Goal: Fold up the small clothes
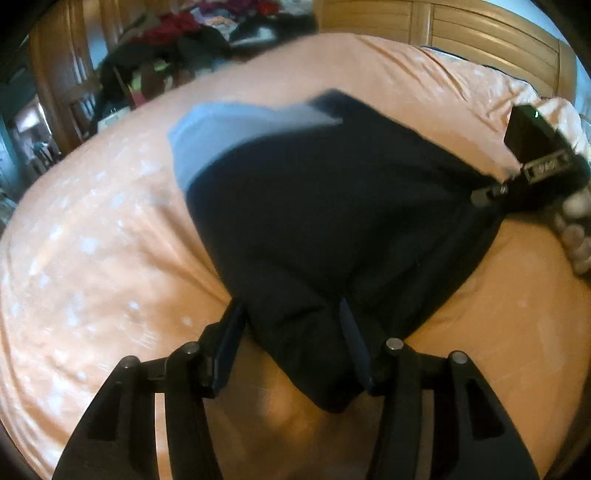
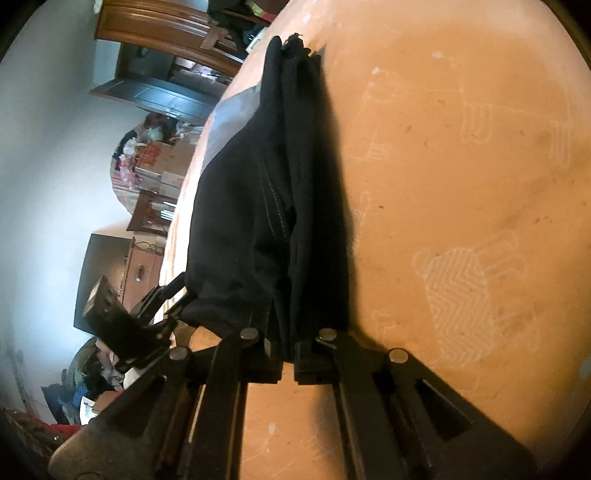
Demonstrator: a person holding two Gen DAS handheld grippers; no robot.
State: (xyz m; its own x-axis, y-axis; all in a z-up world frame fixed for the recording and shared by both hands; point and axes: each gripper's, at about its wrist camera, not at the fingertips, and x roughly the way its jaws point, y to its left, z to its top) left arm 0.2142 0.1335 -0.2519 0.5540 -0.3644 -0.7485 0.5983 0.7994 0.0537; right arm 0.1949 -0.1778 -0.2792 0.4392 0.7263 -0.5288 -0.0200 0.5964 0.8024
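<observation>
A dark navy garment (image 1: 314,203) with a grey waistband (image 1: 221,133) is held up over the orange bed (image 1: 92,240). My left gripper (image 1: 290,306) is shut on a thick bunch of its near edge, and a corner hangs below the fingers. At the right, my right gripper (image 1: 480,195) pinches another corner. In the right wrist view the garment (image 2: 243,221) hangs folded in layers, stretched between the right gripper (image 2: 288,347), whose jaws stand close together on the cloth, and the left gripper (image 2: 179,295) at the lower left. The waistband (image 2: 229,122) shows at the far end.
The bed sheet (image 2: 461,184) spreads wide to the right of the garment. A wooden headboard (image 1: 480,33) lies beyond the bed. Piles of clothes (image 1: 177,33) and boxes (image 2: 159,162) clutter the room's far side. A hand (image 1: 576,229) holds the right gripper.
</observation>
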